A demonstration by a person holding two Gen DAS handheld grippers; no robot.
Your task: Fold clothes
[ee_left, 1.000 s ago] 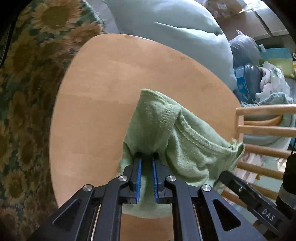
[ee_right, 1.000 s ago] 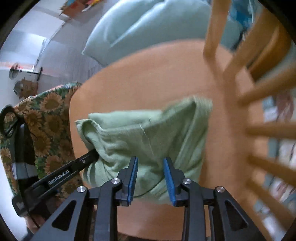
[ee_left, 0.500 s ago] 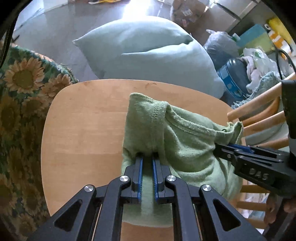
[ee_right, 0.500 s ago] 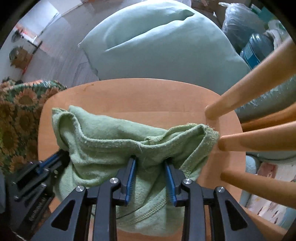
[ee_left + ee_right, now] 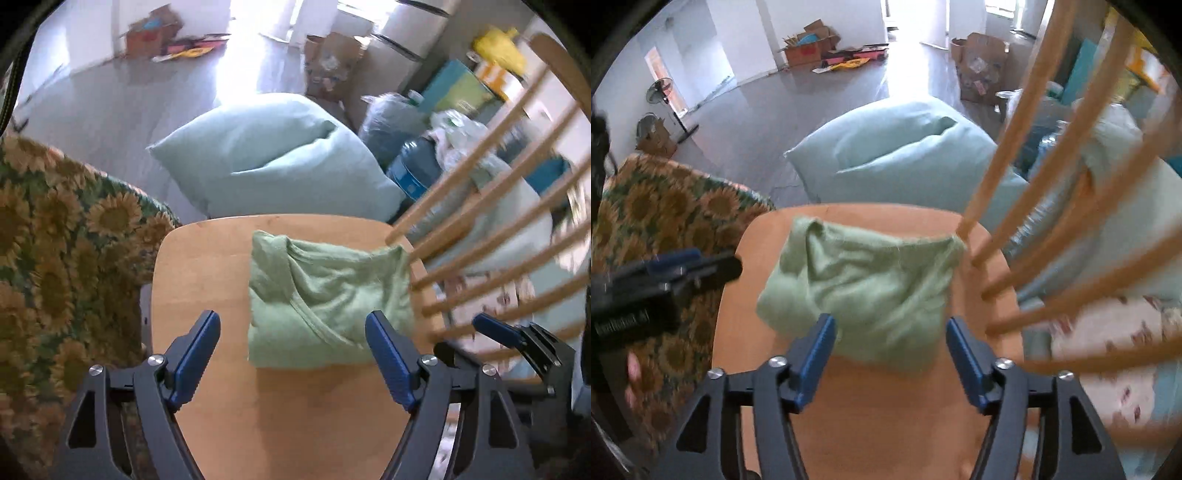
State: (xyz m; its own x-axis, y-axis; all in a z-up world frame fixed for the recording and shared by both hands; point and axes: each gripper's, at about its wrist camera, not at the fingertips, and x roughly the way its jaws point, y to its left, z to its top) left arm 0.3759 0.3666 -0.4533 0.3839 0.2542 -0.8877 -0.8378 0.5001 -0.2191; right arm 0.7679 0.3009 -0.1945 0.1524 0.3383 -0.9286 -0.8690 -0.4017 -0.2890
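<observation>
You've just opened both claws wide, left claw [image 5: 291, 347] and right claw [image 5: 888, 350], dropping the green garment [image 5: 325, 302] on the chair seat [image 5: 207, 280]; fold looks done.

Both fisheye cameras are looking steeply down from above a rounded wooden chair seat [image 5: 207, 273], riding behind their own blue-padded fingers. The left view is sitting nearer the sunflower-patterned cushion [image 5: 55, 266]; the right, somewhat blurred, seems closer to the pale wooden back spindles [image 5: 1027, 155]. Both are sharing the seat, a folded green garment [image 5: 325, 295] and a large pale-blue pillow [image 5: 905, 147].
</observation>
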